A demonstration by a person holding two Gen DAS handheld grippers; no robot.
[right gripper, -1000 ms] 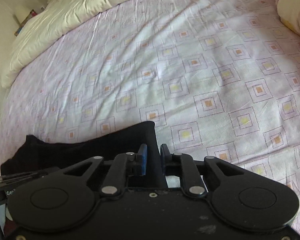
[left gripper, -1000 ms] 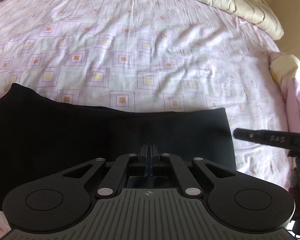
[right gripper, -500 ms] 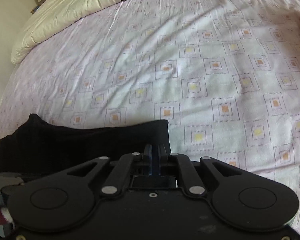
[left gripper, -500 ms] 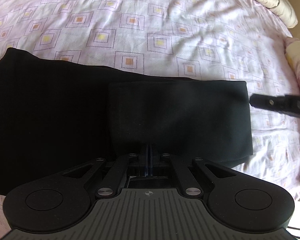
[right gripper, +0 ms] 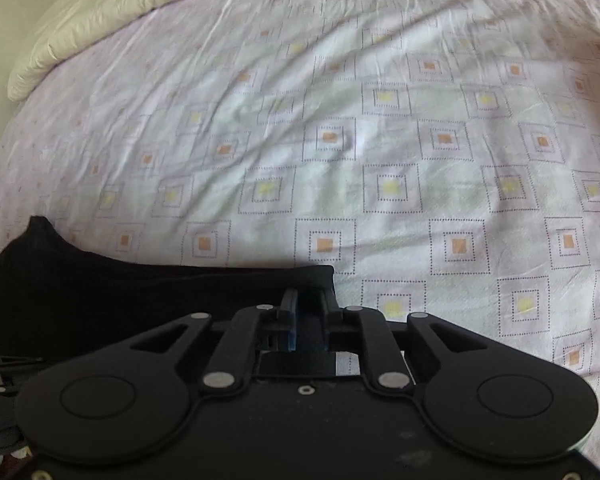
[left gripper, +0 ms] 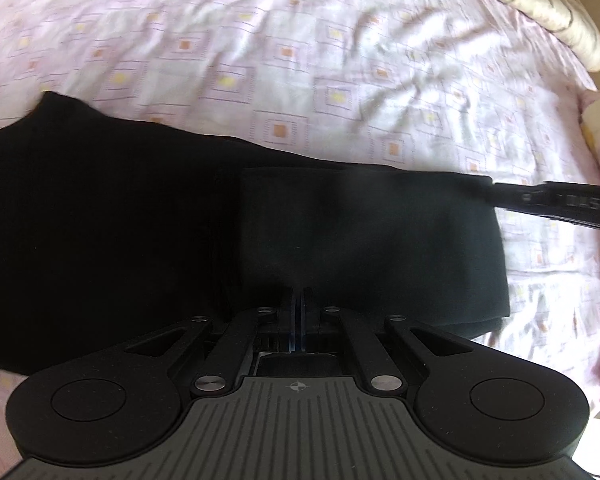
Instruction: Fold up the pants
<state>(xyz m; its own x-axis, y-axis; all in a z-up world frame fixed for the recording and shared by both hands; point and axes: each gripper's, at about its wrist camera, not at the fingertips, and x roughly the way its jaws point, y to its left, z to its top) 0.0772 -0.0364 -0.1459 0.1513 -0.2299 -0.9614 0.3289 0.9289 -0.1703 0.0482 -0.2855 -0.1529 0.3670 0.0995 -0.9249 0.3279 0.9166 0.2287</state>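
The black fabric pants [left gripper: 180, 232] lie flat on the bed sheet [left gripper: 300, 60], a pale pink cotton with dotted squares that have orange and yellow centres. One end is doubled over, so a shorter upper layer sits on the longer lower one.

The left gripper [left gripper: 298, 300] points steeply down at the near edge of that folded layer. Its jaws are pressed together as they were a second ago, but dark cloth against dark jaws hides whether any fabric is pinched between them. A second ago less of the pants showed in this view; now the folded part fills the middle and its right edge sits nearer the frame's side.

The right gripper [right gripper: 308, 304] stands over the pants' right corner [right gripper: 316, 276]. Half a second ago its blue-padded fingers [right gripper: 290, 316] were nearly together; they have just been opening, and a clear gap now separates them, with black cloth visible in the gap but the pads not pressing on it.

A cream quilted duvet [right gripper: 120, 4] is bunched along the far edge of the bed.
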